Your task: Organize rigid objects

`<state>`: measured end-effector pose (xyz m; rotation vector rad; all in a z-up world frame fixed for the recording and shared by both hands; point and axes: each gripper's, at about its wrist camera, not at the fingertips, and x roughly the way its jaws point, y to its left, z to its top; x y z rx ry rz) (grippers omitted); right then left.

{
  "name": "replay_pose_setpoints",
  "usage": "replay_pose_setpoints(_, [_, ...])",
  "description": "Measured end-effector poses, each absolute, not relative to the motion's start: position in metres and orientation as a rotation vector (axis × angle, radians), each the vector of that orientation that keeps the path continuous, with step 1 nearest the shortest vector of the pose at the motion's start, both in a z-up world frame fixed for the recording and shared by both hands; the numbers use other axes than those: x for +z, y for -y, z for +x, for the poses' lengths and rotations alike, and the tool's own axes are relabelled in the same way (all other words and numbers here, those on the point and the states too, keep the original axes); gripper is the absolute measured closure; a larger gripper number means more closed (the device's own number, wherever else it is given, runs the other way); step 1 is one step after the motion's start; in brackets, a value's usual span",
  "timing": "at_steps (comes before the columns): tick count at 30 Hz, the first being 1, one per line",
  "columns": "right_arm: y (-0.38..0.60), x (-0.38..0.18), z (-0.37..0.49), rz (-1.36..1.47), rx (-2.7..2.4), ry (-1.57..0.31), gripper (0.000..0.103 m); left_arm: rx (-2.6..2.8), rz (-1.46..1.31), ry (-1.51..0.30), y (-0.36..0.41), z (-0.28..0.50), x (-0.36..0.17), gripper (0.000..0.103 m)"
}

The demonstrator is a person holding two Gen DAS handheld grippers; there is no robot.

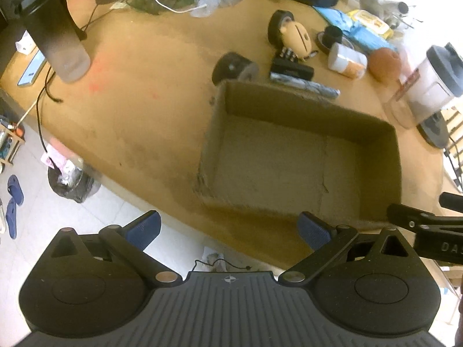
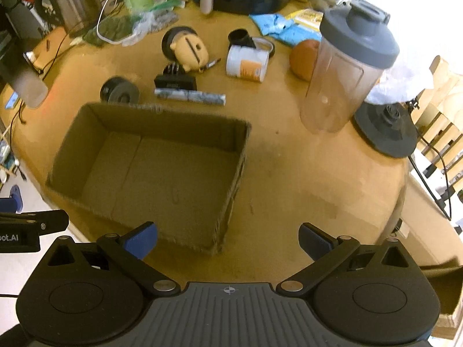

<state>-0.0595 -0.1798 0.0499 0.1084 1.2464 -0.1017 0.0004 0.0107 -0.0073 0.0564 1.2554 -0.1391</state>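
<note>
Cardboard box (image 2: 156, 159) sits empty on the tabletop (image 2: 289, 173), the loose items clustered just beyond its far wall. Both tongs — left (image 1: 228, 231) and right (image 2: 228, 238) — hang spread apart, holding nothing. The tipped white can (image 2: 246, 63) and the mottled tube (image 2: 189, 97) could roll away if nudged off-centre.

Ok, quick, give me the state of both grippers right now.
Left gripper: open, holding nothing, above the near edge of the cardboard box.
Right gripper: open, holding nothing, by the box's near right corner.

Black bin bag (image 1: 72, 183) on floor; blue slippers (image 1: 13, 199) beside table.
</note>
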Motion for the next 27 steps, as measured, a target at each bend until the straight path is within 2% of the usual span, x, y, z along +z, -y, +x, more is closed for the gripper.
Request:
replay_pose_setpoints(16, [0.189,0.045,-0.014,0.272,-0.203,-1.22,0.0,-0.346,0.106,-1.153,-0.019,0.081,0.001,0.0])
replay_pose_setpoints(21, [0.187,0.042,-0.004,0.285,-0.236,-1.219,0.0,-0.447,0.208,-1.128,-0.008,0.11,-0.007,0.0])
replay_pose_setpoints(27, [0.191,0.044,-0.003,0.327,-0.289,-1.204,0.0,-0.521,0.209,-1.155,-0.006,0.148,-0.023,0.001])
